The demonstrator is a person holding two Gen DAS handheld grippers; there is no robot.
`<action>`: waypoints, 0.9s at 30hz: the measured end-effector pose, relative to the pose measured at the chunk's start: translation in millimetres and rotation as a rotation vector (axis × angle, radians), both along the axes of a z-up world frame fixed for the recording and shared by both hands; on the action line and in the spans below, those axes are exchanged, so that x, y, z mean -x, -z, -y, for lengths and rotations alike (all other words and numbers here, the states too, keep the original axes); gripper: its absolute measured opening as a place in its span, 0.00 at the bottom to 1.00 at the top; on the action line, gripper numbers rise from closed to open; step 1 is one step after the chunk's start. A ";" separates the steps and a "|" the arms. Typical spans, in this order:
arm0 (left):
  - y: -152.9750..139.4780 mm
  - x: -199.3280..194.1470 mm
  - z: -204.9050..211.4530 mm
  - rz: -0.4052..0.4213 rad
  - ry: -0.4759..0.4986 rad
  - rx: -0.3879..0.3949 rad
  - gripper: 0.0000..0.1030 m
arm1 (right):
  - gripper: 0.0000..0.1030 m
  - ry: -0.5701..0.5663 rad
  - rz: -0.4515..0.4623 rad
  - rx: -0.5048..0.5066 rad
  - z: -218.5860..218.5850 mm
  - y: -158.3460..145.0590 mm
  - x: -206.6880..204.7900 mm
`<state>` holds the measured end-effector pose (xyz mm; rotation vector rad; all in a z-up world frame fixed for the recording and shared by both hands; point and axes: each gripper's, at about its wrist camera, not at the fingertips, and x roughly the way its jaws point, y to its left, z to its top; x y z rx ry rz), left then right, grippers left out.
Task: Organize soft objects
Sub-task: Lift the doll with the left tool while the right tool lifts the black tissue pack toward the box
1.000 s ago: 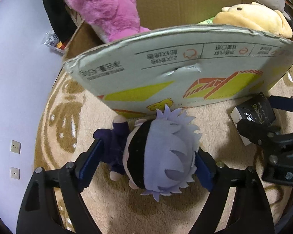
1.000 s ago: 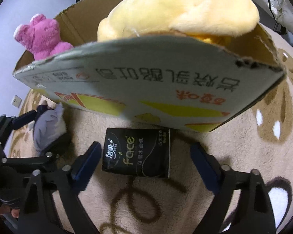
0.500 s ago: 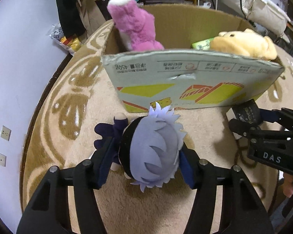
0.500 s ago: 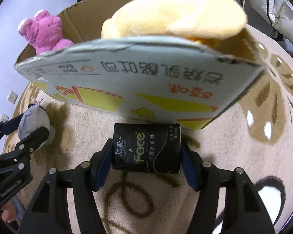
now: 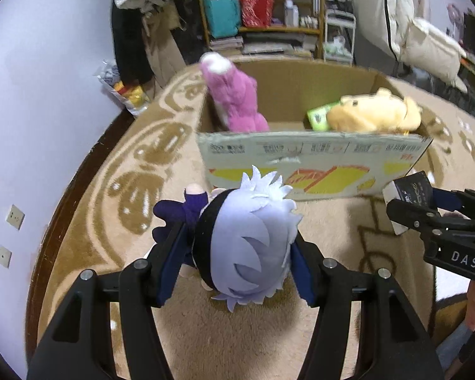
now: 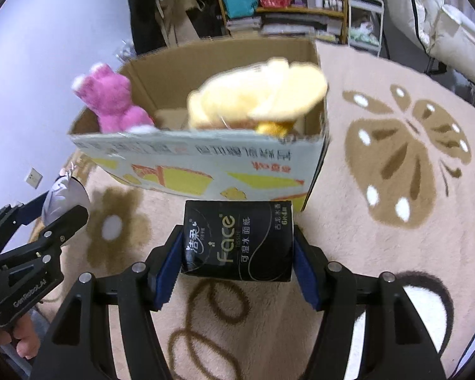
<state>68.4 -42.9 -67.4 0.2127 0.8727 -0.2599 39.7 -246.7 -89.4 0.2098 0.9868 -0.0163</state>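
My left gripper [image 5: 237, 259] is shut on a plush doll [image 5: 247, 243] with spiky lavender hair and a dark purple body, held above the rug. My right gripper [image 6: 237, 253] is shut on a black tissue pack [image 6: 237, 243], also lifted off the rug. Just beyond both stands an open cardboard box [image 5: 313, 161] [image 6: 205, 171]. Inside it sit a pink plush [image 5: 234, 98] [image 6: 110, 101] on the left and a yellow plush [image 5: 373, 114] [image 6: 259, 98] on the right. The right gripper with the tissue pack [image 5: 411, 190] shows at the right edge of the left wrist view.
A beige rug [image 6: 395, 164] with brown butterfly patterns covers the floor. A white wall [image 5: 31, 95] runs along the left. Behind the box are a shelf unit [image 5: 269, 9] with bags and books, hanging clothes and white bedding [image 5: 427, 41]. A green pack [image 5: 319, 117] lies in the box.
Both grippers closed on their objects, the left on the doll and the right on the tissue pack, then rose and pulled back from the box, so more of the room shows.
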 end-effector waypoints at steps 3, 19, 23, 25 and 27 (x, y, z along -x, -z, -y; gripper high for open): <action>-11.1 9.3 -6.3 0.048 -0.015 0.007 0.58 | 0.65 -0.004 0.046 0.005 -0.1 -10.7 3.6; -85.1 37.2 -14.3 0.278 0.021 0.166 0.58 | 0.66 -0.017 0.253 0.024 -4.6 -87.5 7.6; -93.2 28.7 -8.2 0.308 0.039 0.157 0.58 | 0.65 -0.016 0.259 0.030 -1.3 -89.5 -3.2; -96.2 20.8 -4.7 0.315 0.039 0.164 0.58 | 0.66 -0.021 0.256 0.050 -1.3 -90.1 -9.6; -99.5 12.9 -2.0 0.319 0.043 0.169 0.58 | 0.65 -0.029 0.260 0.083 -2.0 -92.6 -14.9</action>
